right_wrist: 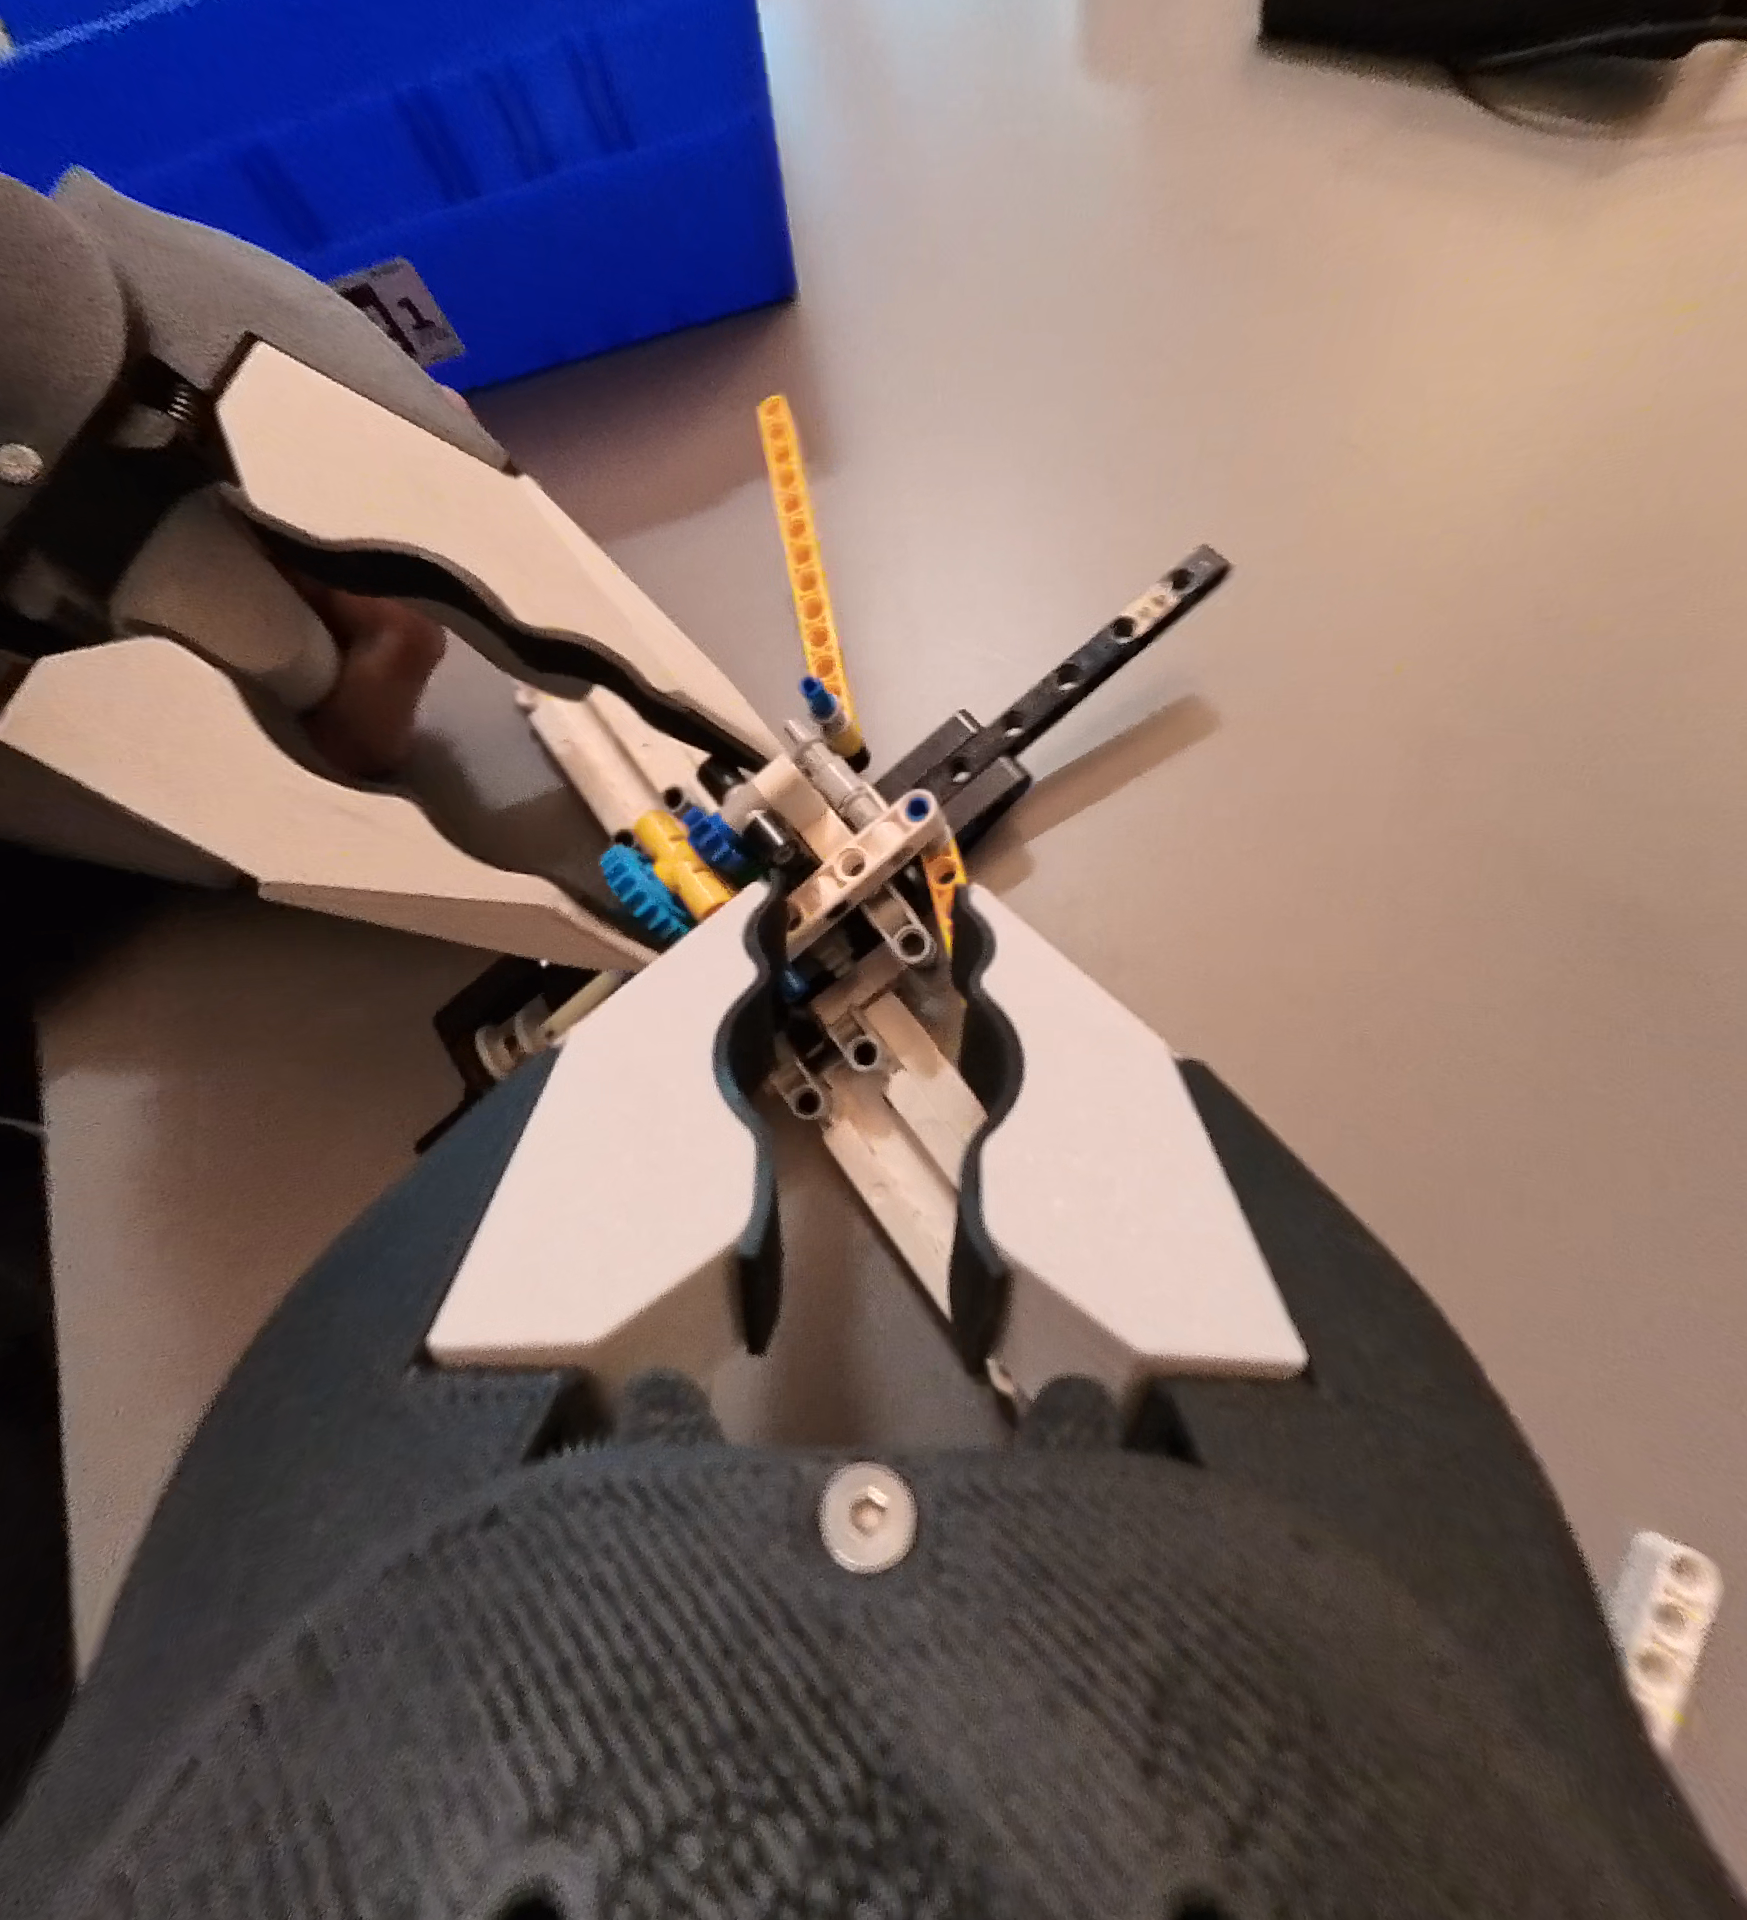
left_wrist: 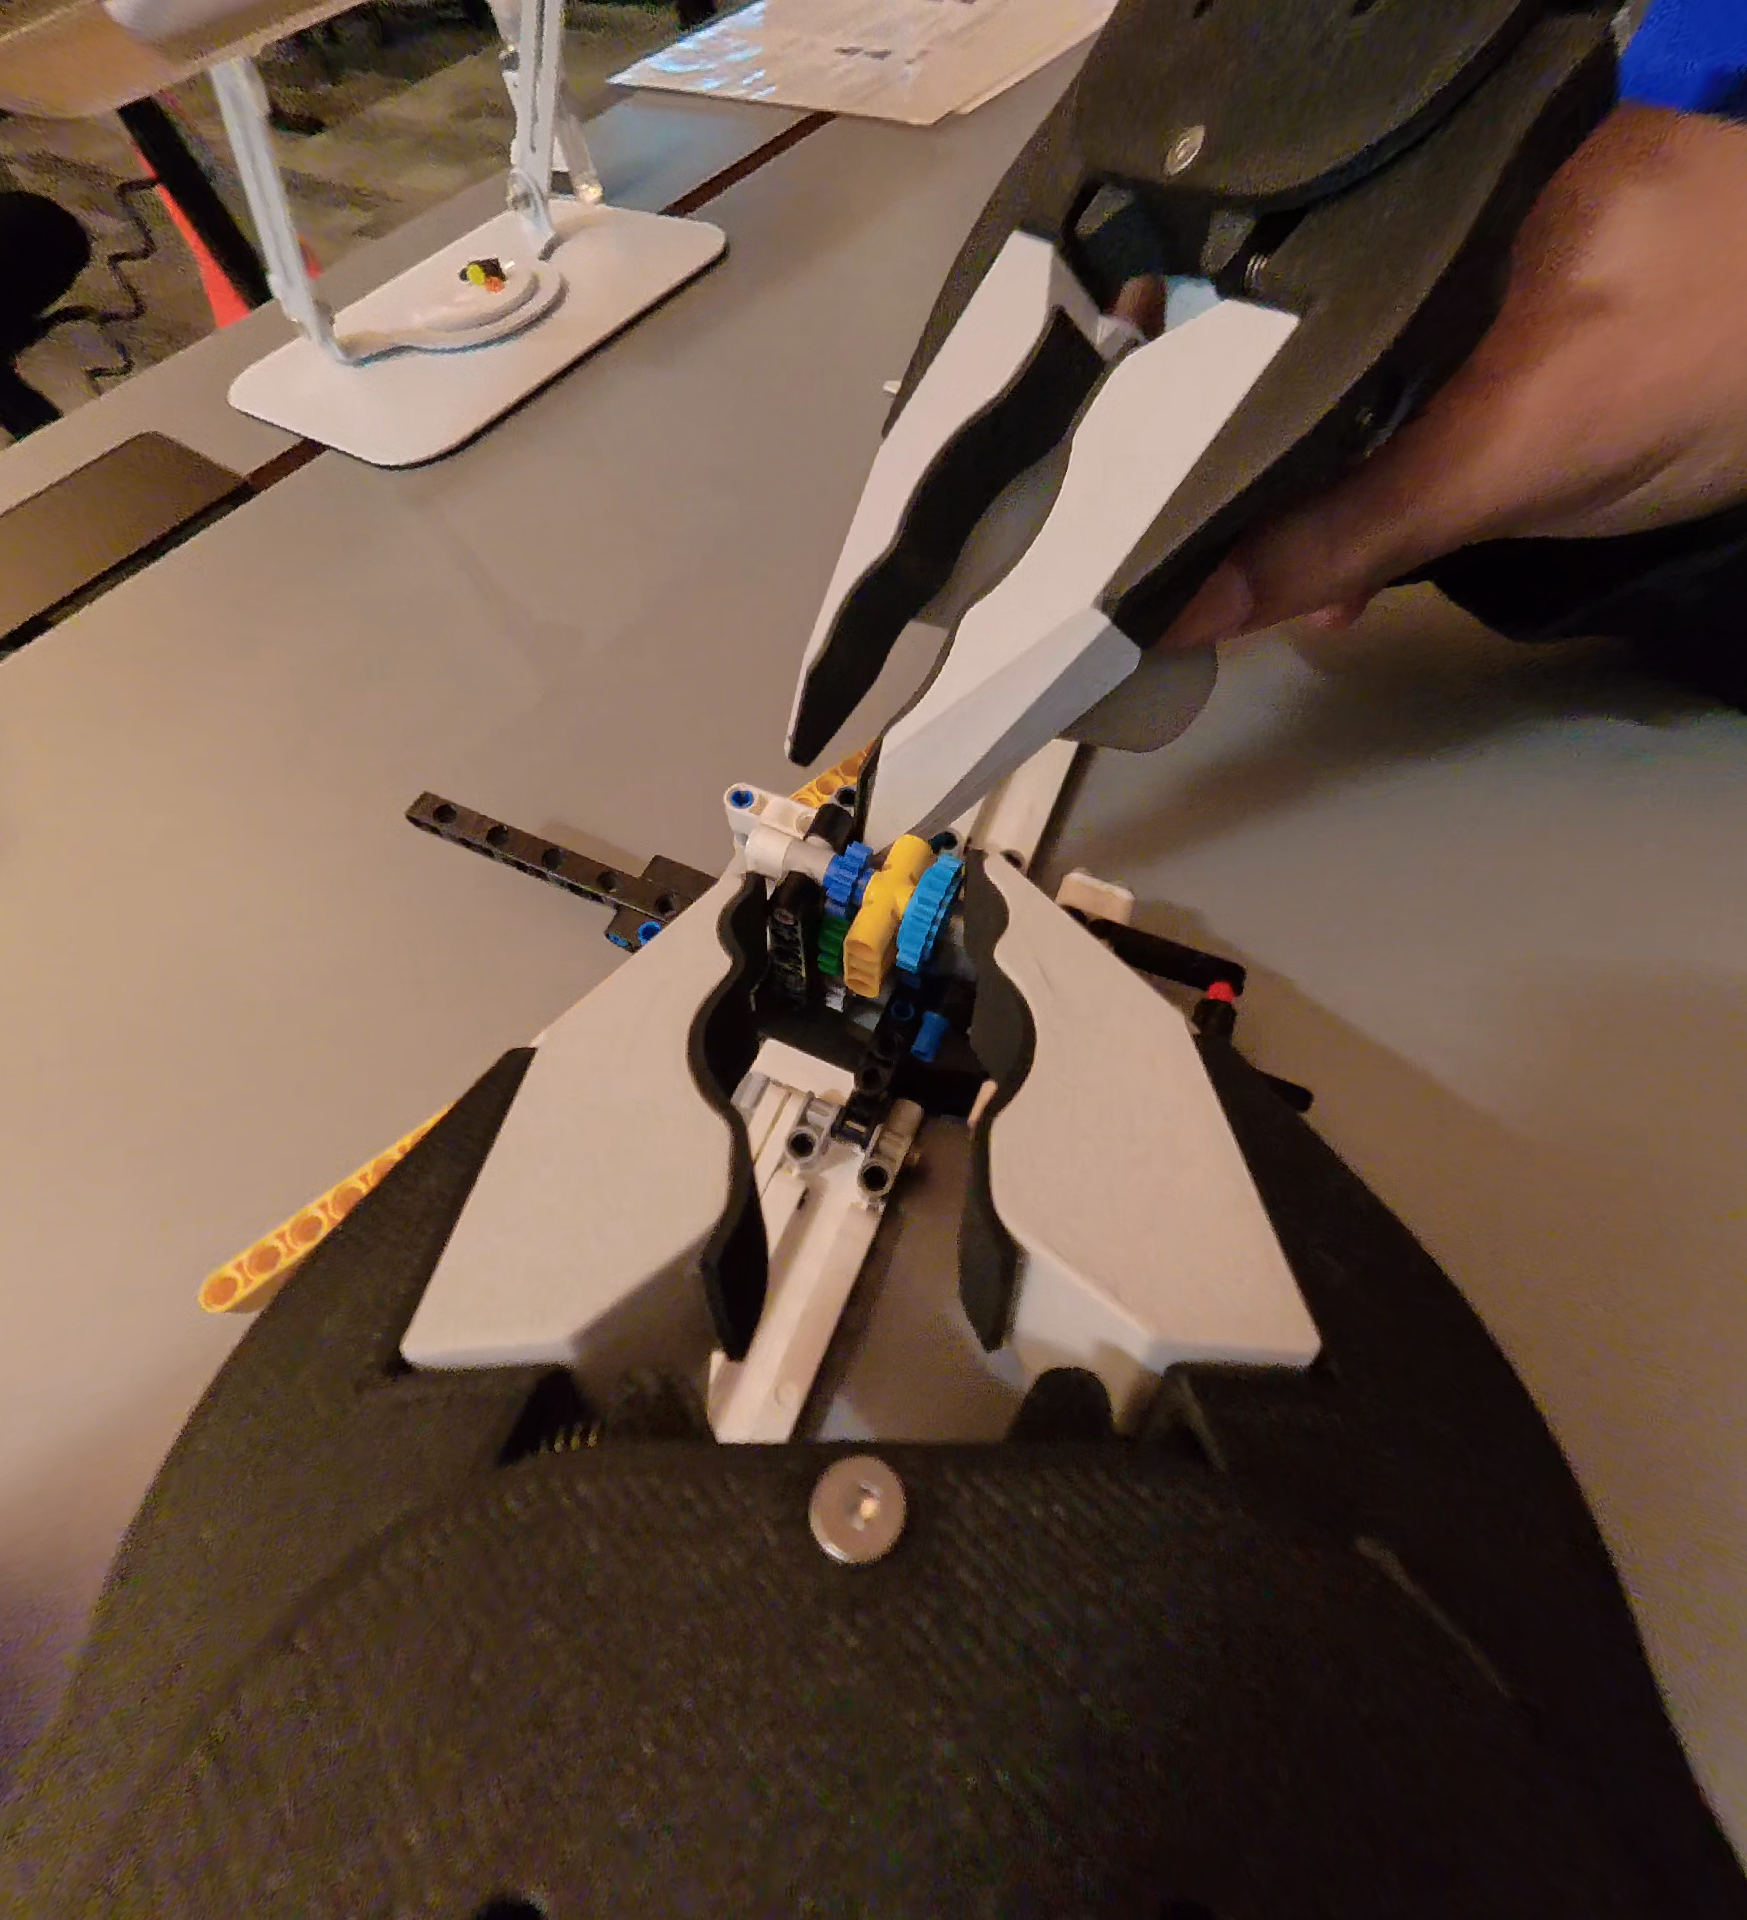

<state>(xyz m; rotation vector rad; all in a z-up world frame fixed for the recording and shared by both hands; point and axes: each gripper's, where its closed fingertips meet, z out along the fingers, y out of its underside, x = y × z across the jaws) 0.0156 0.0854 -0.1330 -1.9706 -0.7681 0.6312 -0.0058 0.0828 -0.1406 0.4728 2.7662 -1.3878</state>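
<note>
One toy-brick model (left_wrist: 869, 935) sits mid-worktop, and on it are three gears — two blue (left_wrist: 931, 914), one green (left_wrist: 833, 940) — one yellow connector (left_wrist: 884, 914), one long yellow beam (right_wrist: 804, 561) and one long black beam (left_wrist: 536, 857). Two tongs (left_wrist: 864, 883) (right_wrist: 864, 914) meet at it. One blue bin (right_wrist: 433, 187) stands at the worktop's far edge; one loose white brick (right_wrist: 1664, 1631) lies near its near edge — and one white stand (left_wrist: 474, 322) at another edge.
</note>
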